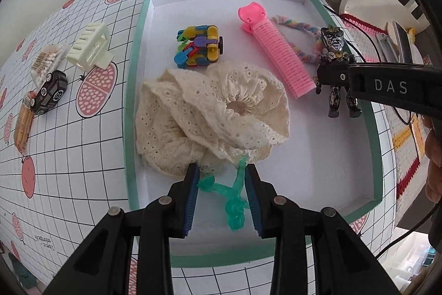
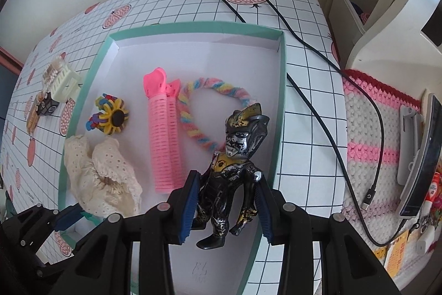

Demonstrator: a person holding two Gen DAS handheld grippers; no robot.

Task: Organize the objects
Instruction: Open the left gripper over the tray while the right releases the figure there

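A shallow teal-rimmed white tray (image 1: pixel 132 79) (image 2: pixel 280 101) holds a cream lace scrunchie (image 1: pixel 210 112) (image 2: pixel 102 179), a pink hair roller (image 1: pixel 276 49) (image 2: pixel 165 134), a pastel twisted hair tie (image 1: pixel 309 46) (image 2: pixel 215 90) and a multicolour block toy (image 1: pixel 200 46) (image 2: pixel 110 116). My left gripper (image 1: pixel 222 198) is shut on a teal translucent figure (image 1: pixel 232 198) low over the tray's near side. My right gripper (image 2: pixel 228 206) is shut on a black-and-gold figurine (image 2: pixel 234 173) (image 1: pixel 335 65) above the tray's right edge.
On the grid tablecloth left of the tray lie a cream claw clip (image 1: pixel 91 46) (image 2: pixel 62 82), a black toy car (image 1: pixel 49 91) (image 2: pixel 47 105), a cotton swab pack (image 1: pixel 45 62) and an orange packet (image 1: pixel 23 126). A black cable (image 2: pixel 317 51) runs right of the tray.
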